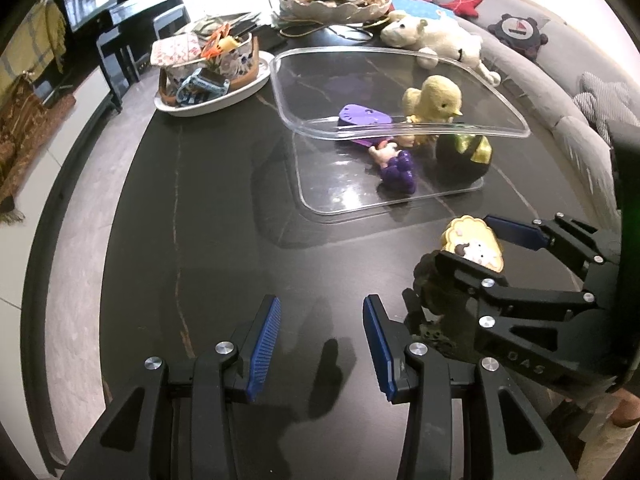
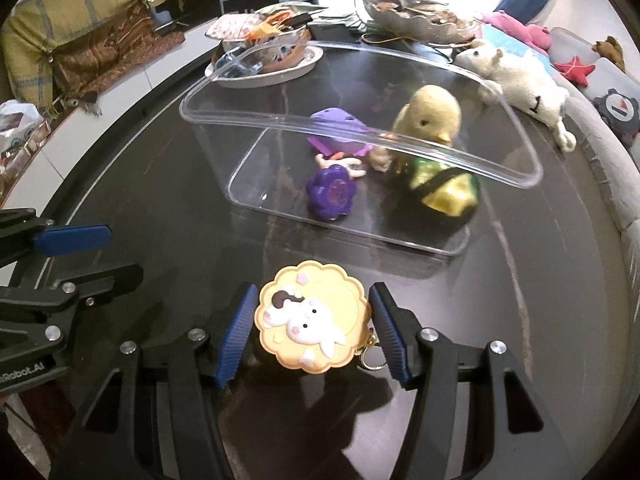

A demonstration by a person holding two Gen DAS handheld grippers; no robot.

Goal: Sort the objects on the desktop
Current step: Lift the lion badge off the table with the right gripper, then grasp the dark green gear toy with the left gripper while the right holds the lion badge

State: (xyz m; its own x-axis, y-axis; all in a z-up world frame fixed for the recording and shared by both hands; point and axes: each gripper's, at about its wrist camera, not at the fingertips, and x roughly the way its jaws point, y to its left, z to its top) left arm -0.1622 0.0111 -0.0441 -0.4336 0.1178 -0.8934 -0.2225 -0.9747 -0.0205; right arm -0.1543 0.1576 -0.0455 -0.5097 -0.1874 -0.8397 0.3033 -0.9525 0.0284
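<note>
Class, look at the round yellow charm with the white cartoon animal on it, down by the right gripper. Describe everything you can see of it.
The cookie-shaped charm is a flat disc with a scalloped yellow-orange rim, apparently soft rubber. Its raised face shows a white cartoon animal with a dark brown patch and small pink flowers. A gold clasp and ring hang from its lower right edge. It sits face up between the blue pads of the right gripper, which hold it by its edges just above the dark tabletop, in front of the clear plastic bin.

Dark round table [image 1: 200,208], clear plastic bin [image 1: 384,200], white oval dish [image 1: 224,100], white plush animal [image 1: 436,42] near far edge
</note>
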